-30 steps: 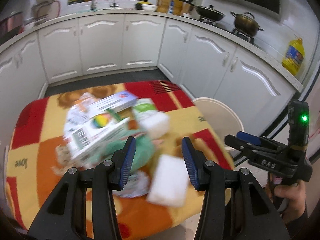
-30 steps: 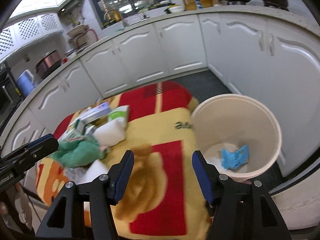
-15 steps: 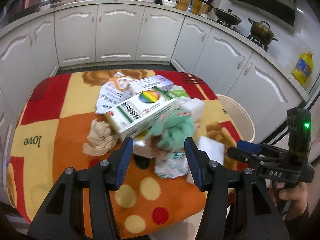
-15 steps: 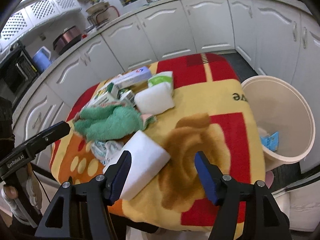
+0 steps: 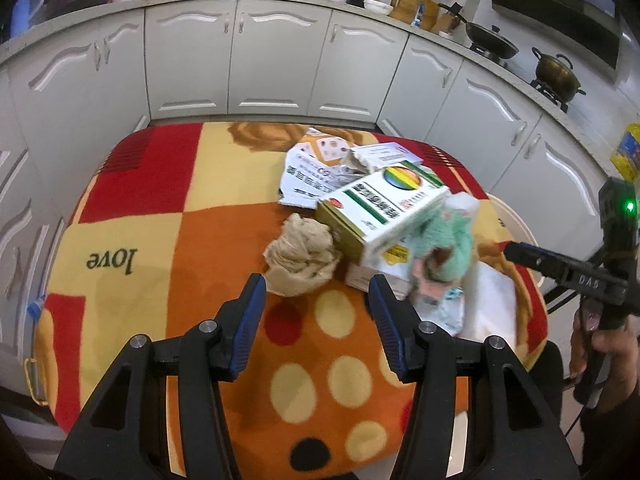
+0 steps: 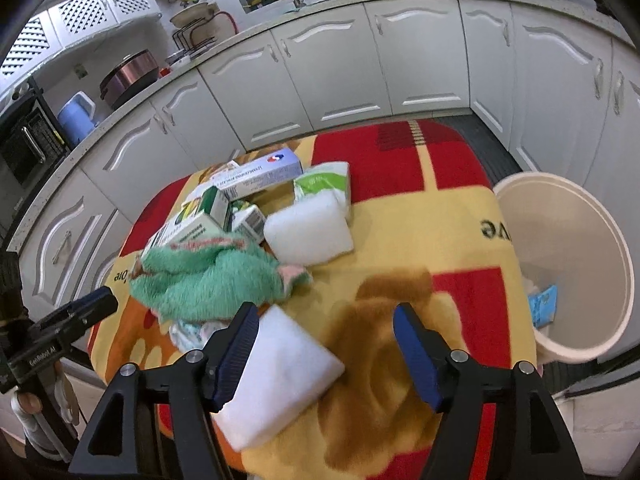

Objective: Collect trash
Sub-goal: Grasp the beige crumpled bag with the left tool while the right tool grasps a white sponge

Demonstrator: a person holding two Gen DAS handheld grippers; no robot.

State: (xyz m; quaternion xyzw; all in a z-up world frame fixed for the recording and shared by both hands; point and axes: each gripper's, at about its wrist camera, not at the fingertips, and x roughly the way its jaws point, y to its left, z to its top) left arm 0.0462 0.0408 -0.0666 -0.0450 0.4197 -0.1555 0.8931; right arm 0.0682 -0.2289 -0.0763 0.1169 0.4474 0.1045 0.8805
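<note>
Left wrist view: left gripper (image 5: 316,308) held over a fleecy blanket-covered surface (image 5: 160,240) patterned in red, orange and yellow blocks with pale dots. Fingers (image 5: 248,320) spread, blue ribbed pads, nothing between them. Just beyond the tips, a crumpled beige paper wad (image 5: 300,260), soft and creased. Beside it a glossy white carton (image 5: 380,208) with green stripe and rainbow disc, lying tilted on other flat packs. Torn white printed wrapper (image 5: 316,168) behind. Fuzzy mint-green cloth (image 5: 444,240) bunched against the carton's right end. Other tool visible at the right edge, gripped by a hand (image 5: 600,344).

Right wrist view: right gripper (image 6: 324,332) over the same surface, fingers (image 6: 416,352) apart and opening wider; corner of a white foam-like rectangular pad (image 6: 280,372) lying under the left finger, not pinched. Green cloth (image 6: 208,276) heaped just beyond, terry texture, pink trim. Second white pad (image 6: 308,232), pillow-shaped, farther back, touching a green-and-white soft pack (image 6: 324,180). Long white-blue box (image 6: 260,172) and small cartons behind. Round cream plastic bin (image 6: 600,280) beside the surface at right, smooth-walled, blue wrapper scrap (image 6: 544,308) inside.
</note>
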